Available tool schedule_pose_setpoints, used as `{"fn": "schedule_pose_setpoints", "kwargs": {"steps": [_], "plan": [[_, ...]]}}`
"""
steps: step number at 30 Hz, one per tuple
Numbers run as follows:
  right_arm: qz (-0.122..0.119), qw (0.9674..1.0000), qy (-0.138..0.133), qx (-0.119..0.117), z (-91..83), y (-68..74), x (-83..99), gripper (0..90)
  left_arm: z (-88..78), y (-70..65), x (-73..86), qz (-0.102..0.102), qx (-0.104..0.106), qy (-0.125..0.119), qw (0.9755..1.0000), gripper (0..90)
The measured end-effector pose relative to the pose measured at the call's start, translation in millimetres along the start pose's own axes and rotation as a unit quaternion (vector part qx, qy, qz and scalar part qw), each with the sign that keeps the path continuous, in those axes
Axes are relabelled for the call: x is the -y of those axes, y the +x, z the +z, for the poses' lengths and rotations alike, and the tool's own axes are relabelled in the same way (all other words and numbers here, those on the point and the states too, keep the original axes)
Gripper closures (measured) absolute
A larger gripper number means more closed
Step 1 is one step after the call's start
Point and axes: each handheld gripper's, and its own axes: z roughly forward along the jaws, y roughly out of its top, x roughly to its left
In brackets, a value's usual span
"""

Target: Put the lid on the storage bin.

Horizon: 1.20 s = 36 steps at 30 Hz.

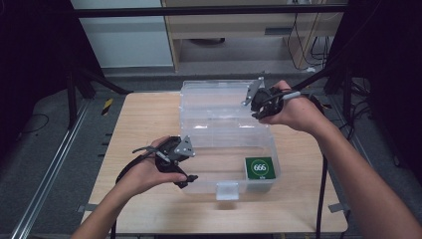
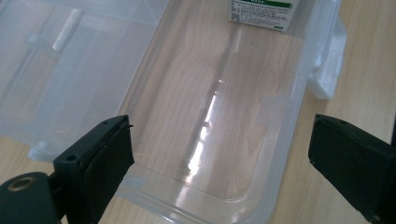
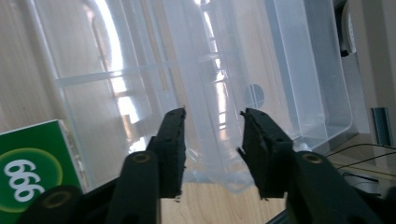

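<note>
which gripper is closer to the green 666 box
Left. The left gripper hovers open at the clear bin's near left end, with the green box in the near right corner. The right gripper is at the raised lid's far right edge.

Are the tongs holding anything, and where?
The right tongs straddle the open lid's edge; whether they pinch it cannot be told. The left tongs are open, holding nothing.

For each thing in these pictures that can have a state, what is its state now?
Clear plastic box: open, on the table.
Lid: raised at the far side, its edge between the jaws of the right gripper.
Green packet: lying inside the box, in its near right corner.
Left gripper: open, jaws spread wide over the box's end.
Right gripper: jaws partly closed around the lid edge; firm grip cannot be told.
</note>
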Motion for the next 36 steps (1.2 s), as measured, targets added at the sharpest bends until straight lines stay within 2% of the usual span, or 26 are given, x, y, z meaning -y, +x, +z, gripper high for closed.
{"fn": "schedule_pose_setpoints", "kwargs": {"steps": [1, 3, 5, 6, 7, 8, 9, 11, 14, 16, 18, 22, 28, 29, 31, 33, 35, 36], "plan": [[-0.006, 0.9999, 0.009, -0.005, 6.0, -0.7, -4.9, 51.4, 0.1, -0.3, -1.1, 0.0, 0.001, -0.004, 1.0, 5.9], [-0.011, 0.9997, 0.016, -0.017, 11.2, -1.3, -9.0, 52.2, 1.6, -1.4, -3.0, 0.008, 0.028, -0.008, 0.9995, 6.0], [-0.021, 0.9991, 0.021, -0.03, 18.0, -0.7, -12.0, 54.2, 6.7, -2.1, -3.0, 0.016, 0.036, 0.001, 0.9992, 7.4], [-0.021, 0.9991, 0.021, -0.03, 18.0, -0.7, -12.0, 54.2, 6.7, -2.1, -3.0, 0.016, 0.036, 0.001, 0.9992, 7.2], [-0.036, 0.998, 0.035, -0.04, 24.8, -0.3, -14.4, 56.6, 11.9, -3.1, -3.0, 0.026, 0.036, 0.02, 0.9988, 6.9], [-0.036, 0.998, 0.035, -0.04, 24.8, -0.3, -14.4, 56.6, 11.9, -3.1, -3.0, 0.026, 0.036, 0.02, 0.9988, 7.0], [-0.043, 0.9971, 0.042, -0.047, 28.1, -1.5, -16.4, 60.8, 14.7, -4.2, -3.1, 0.033, 0.037, 0.029, 0.9984, 7.1], [-0.052, 0.9961, 0.048, -0.053, 29.3, -3.4, -17.8, 65.6, 15.3, -4.3, -3.2, 0.035, 0.038, 0.03, 0.9982, 13.3], [-0.059, 0.9949, 0.053, -0.061, 30.6, -6.1, -17.5, 69.1, 18.8, -6.2, -3.8, 0.039, 0.038, 0.036, 0.9979, 14.0], [-0.061, 0.9946, 0.05, -0.068, 32.5, -6.7, -17.0, 74.7, 19.7, -7.8, -4.0, 0.042, 0.039, 0.041, 0.9975, 16.1], [-0.069, 0.9944, 0.046, -0.066, 34.2, -5.7, -17.9, 79.6, 20.1, -11.6, -4.9, 0.052, 0.04, 0.054, 0.9964, 21.0], [-0.072, 0.9944, 0.044, -0.064, 35.3, -5.6, -19.3, 80.8, 19.5, -14.5, -5.0, 0.06, 0.043, 0.06, 0.9954, 24.6], [-0.064, 0.9948, 0.037, -0.071, 33.5, -9.0, -14.4, 81.4, 21.7, -18.9, 1.1, 0.064, 0.052, 0.075, 0.9938, 33.3], [-0.063, 0.9948, 0.036, -0.072, 33.2, -9.7, -13.3, 81.3, 25.1, -19.4, 3.0, 0.072, 0.056, 0.086, 0.9921, 34.8], [-0.061, 0.995, 0.036, -0.071, 33.4, -9.2, -13.4, 81.3, 30.4, -19.1, 3.6, 0.076, 0.055, 0.096, 0.9909, 36.6], [-0.059, 0.9952, 0.034, -0.07, 33.5, -8.4, -13.9, 81.2, 33.1, -19.2, 2.8, 0.078, 0.055, 0.098, 0.9905, 37.9], [-0.066, 0.9951, 0.035, -0.065, 33.3, -6.8, -15.8, 81.0, 38.0, -21.7, 1.4, 0.086, 0.058, 0.1, 0.9896, 45.0], [-0.066, 0.9952, 0.035, -0.064, 33.5, -6.3, -16.0, 80.9, 39.0, -23.2, 1.3, 0.082, 0.058, 0.103, 0.9896, 47.7]]}}
